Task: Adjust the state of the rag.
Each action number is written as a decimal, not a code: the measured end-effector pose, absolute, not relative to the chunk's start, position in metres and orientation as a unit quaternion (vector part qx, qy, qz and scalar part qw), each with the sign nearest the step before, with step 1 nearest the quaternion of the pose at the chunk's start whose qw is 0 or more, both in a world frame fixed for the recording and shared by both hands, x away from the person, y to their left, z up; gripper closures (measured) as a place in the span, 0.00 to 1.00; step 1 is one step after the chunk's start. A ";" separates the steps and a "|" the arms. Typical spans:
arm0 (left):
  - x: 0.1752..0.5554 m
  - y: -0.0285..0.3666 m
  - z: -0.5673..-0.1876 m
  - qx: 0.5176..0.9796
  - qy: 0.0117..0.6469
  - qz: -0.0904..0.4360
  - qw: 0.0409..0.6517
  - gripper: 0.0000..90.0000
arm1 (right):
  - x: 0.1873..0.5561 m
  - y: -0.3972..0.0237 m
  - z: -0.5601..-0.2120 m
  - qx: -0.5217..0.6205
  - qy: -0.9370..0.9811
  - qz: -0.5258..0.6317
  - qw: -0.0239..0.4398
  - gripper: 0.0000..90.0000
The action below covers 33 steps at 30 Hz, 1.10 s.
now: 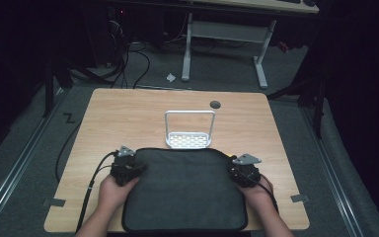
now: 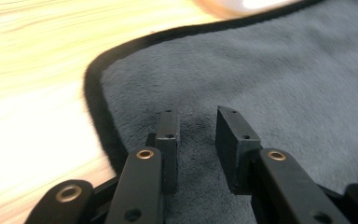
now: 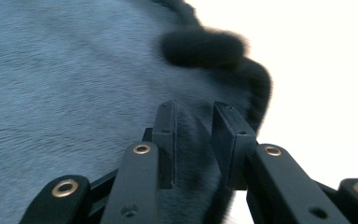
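We are looking down on a dark grey cloth (image 1: 185, 190) lying flat on the near half of the wooden counter (image 1: 128, 111), its far edge just in front of a small white wire rack (image 1: 189, 129). We are holding the left tongs (image 1: 134, 169) over the cloth's far left corner and the right tongs (image 1: 237, 171) over its far right corner. Both tongs are standing slightly apart, pads clear, gripping nothing, with the cloth beneath them.

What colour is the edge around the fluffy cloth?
Black. The trim runs around the dark grey cloth, clearest in the left gripper view.
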State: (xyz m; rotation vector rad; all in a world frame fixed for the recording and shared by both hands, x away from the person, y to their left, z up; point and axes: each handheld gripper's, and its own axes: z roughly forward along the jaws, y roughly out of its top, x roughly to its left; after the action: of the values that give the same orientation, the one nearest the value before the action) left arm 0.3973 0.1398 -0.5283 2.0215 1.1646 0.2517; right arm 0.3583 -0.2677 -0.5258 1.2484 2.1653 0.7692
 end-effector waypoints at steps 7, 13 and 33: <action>0.389 0.105 -0.530 0.803 0.430 0.088 0.403 0.79 | 0.364 -0.311 -0.526 0.509 0.768 0.276 0.274 0.80; 0.396 0.121 -0.525 0.795 0.439 0.111 0.404 0.73 | 0.356 -0.306 -0.520 0.497 0.768 0.287 0.283 0.78; 0.434 0.110 -0.529 0.802 0.447 0.150 0.368 0.73 | 0.335 -0.275 -0.520 0.461 0.793 0.307 0.253 0.72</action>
State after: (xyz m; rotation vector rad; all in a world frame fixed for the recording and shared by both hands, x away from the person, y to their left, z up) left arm 0.4337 0.1100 -0.5291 2.0588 1.1472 0.3859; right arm 0.3345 -0.2746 -0.5199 1.2532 2.1562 0.8344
